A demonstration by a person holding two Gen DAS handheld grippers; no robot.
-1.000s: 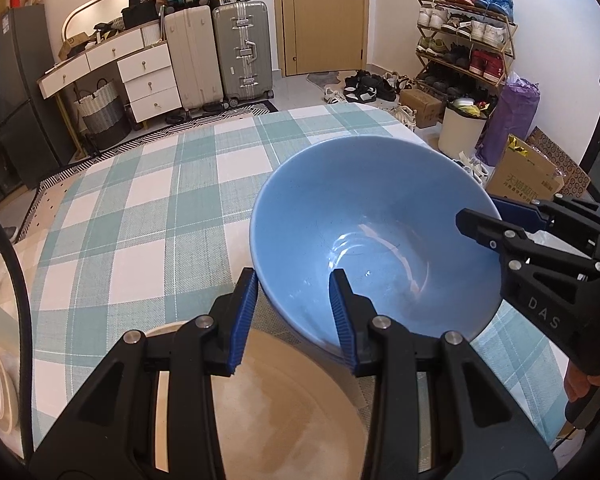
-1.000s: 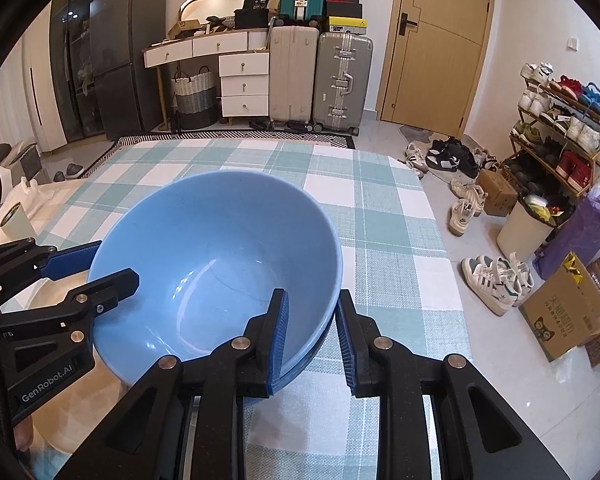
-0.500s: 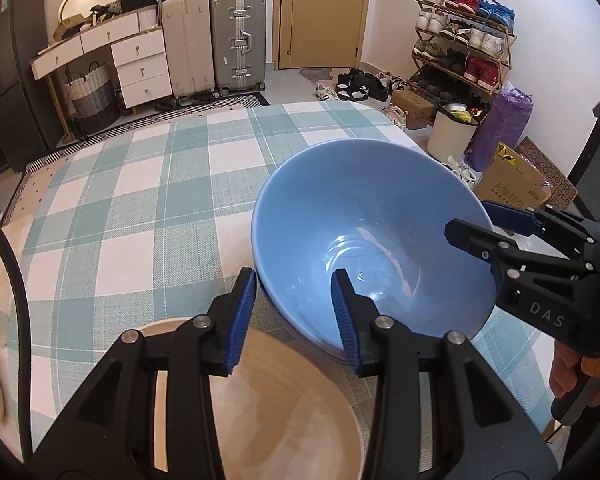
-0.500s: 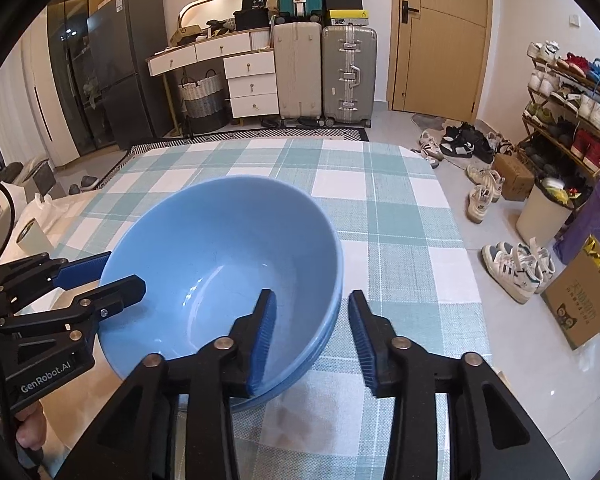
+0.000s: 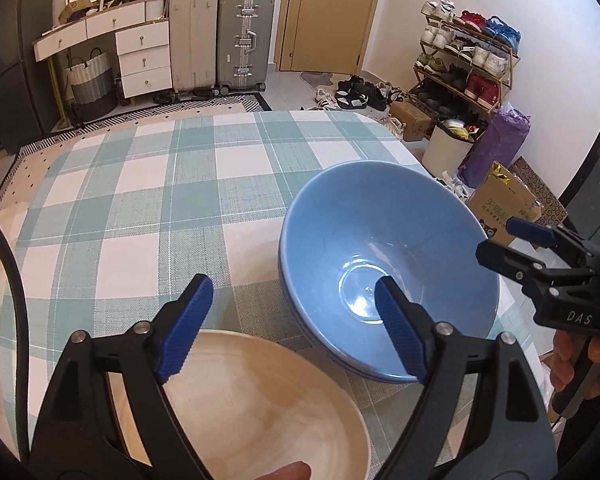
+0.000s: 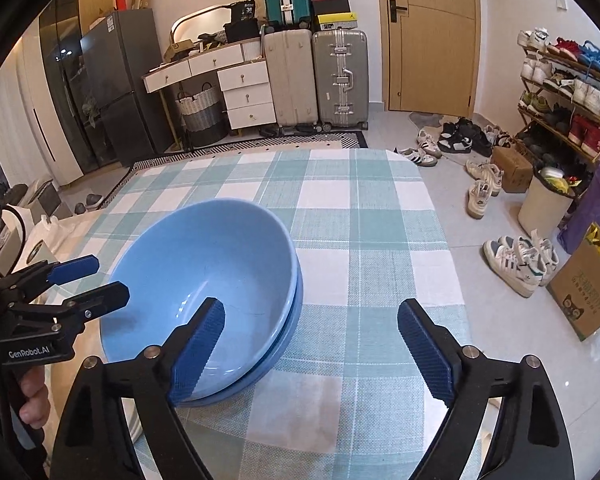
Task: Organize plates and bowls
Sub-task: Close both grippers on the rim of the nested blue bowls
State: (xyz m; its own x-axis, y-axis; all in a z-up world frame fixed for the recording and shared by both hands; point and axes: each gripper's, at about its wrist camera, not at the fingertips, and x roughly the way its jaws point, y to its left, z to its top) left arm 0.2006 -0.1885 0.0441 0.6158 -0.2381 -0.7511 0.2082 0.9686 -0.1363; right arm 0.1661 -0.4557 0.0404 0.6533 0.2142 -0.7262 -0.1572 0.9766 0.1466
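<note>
A blue bowl (image 5: 388, 264) sits nested in a second blue bowl (image 6: 288, 328), of which only the rim shows, on a table (image 5: 140, 200) covered with a teal and white checked cloth. The stack stands toward the table's near right part. Just beside it to the near left lies a pale wooden plate (image 5: 260, 408).

The left hand-held gripper (image 5: 292, 328) is released, its jaws opening; its right finger hangs over the bowl's inside without pressing on it. The right hand-held gripper (image 6: 312, 348) is also released and opening, with its left finger in front of the bowl's near rim and nothing clamped. Each is held by a person's hand (image 6: 32, 396).
</note>
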